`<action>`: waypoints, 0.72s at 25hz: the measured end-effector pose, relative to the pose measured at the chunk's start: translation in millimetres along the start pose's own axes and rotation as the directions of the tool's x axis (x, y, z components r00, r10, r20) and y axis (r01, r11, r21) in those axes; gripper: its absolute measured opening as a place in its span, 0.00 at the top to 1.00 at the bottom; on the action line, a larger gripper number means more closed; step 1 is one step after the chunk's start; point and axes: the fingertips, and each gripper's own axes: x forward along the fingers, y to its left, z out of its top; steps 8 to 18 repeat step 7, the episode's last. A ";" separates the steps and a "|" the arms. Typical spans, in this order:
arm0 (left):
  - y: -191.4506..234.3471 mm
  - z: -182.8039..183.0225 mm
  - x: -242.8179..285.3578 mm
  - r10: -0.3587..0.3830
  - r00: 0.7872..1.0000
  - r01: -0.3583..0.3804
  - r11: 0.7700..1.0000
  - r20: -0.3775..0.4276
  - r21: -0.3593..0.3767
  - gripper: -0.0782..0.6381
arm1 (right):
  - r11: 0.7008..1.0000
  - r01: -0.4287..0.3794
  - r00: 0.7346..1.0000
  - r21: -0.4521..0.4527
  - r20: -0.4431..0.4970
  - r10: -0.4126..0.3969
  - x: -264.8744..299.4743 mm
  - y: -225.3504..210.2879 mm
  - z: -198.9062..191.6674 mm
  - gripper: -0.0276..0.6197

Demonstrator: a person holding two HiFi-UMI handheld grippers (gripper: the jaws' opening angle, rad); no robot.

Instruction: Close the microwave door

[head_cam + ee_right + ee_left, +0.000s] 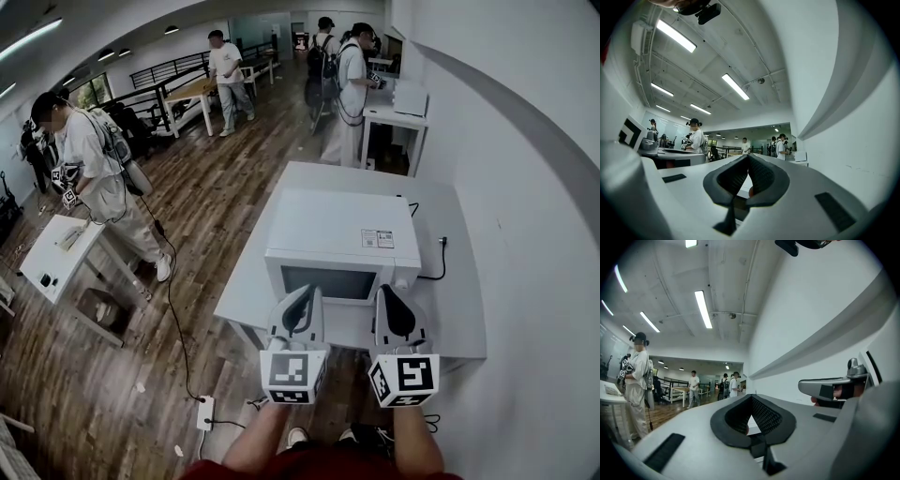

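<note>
Only head view shows microwave door closed.

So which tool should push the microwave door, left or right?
Left, probably. The left tool points at the microwave door, while the right tool sits in front of the control panel beside it. Both tools are shut. The door already looks flush, though.

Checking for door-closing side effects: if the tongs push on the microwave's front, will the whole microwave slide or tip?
Tipping looks unlikely: the microwave is a wide, low box sitting flat on the table. It is probably heavy enough to stay put, though a hard shove might scoot it across that smooth surface.
</note>
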 end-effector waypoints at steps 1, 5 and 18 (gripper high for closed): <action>0.4 -0.6 0.5 0.001 1.000 -0.001 1.000 -0.001 0.000 0.85 | 1.000 -0.003 1.000 -0.001 -0.001 0.003 0.8 0.4 -1.0 0.91; 1.6 -3.0 2.2 0.005 1.000 -0.005 1.000 -0.007 0.001 0.85 | 1.000 -0.010 1.000 -0.003 -0.006 0.010 3.8 1.3 -2.7 0.91; 2.2 -3.4 3.3 0.008 1.000 -0.008 1.000 -0.009 -0.002 0.85 | 1.000 -0.013 1.000 -0.005 -0.007 0.013 5.3 1.3 -3.3 0.91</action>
